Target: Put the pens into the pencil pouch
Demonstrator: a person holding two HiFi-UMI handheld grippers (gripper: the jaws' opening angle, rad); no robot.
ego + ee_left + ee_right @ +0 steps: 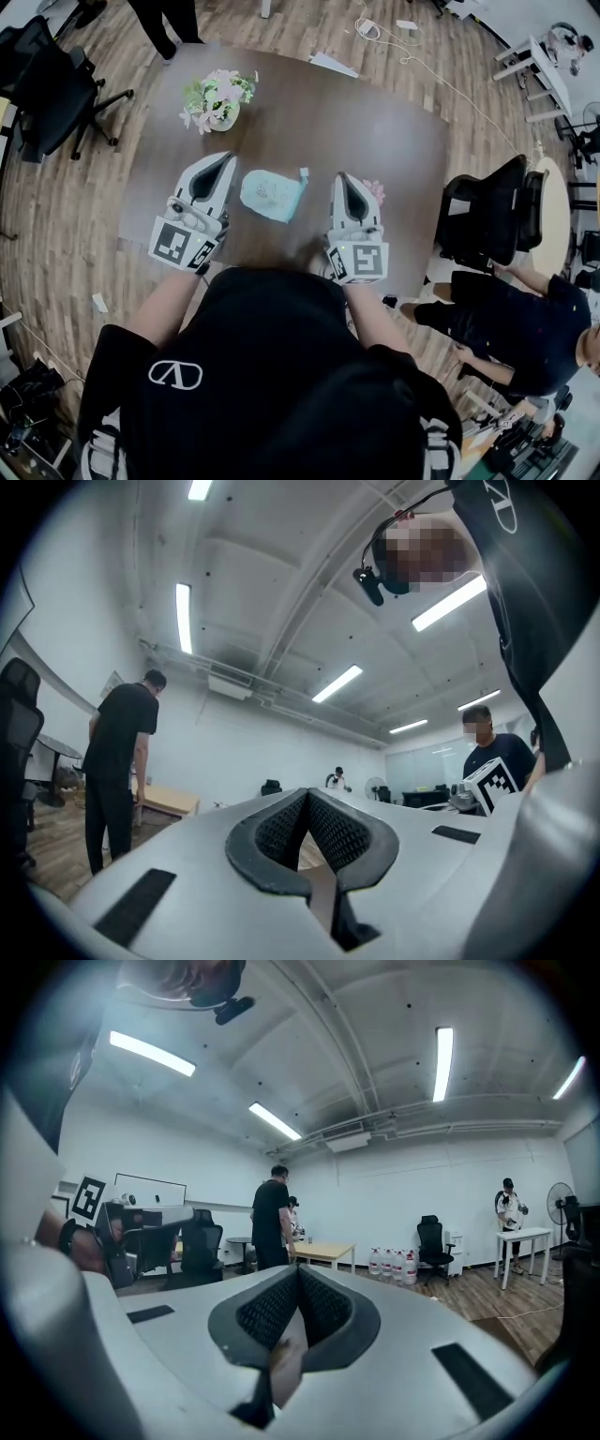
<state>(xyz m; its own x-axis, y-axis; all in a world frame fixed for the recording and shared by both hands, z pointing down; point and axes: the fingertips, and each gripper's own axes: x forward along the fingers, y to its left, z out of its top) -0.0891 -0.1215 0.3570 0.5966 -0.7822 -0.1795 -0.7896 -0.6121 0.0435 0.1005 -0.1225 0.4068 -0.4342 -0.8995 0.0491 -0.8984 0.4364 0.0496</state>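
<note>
A light blue pencil pouch (273, 194) lies on the dark brown table (375, 131), between my two grippers. My left gripper (228, 157) is to the pouch's left, held above the table, jaws shut with nothing between them. To the pouch's right is my right gripper (339, 177), also shut and empty. In the left gripper view the left gripper (307, 794) points out over the room with its pads together. The right gripper (298, 1269) in its own view does the same. No pen shows in any view.
A vase of flowers (217, 98) stands at the table's back left. A small pink thing (375, 191) lies by the right gripper. Office chairs stand left (47, 84) and right (492, 211) of the table. A person (525, 328) is at the right.
</note>
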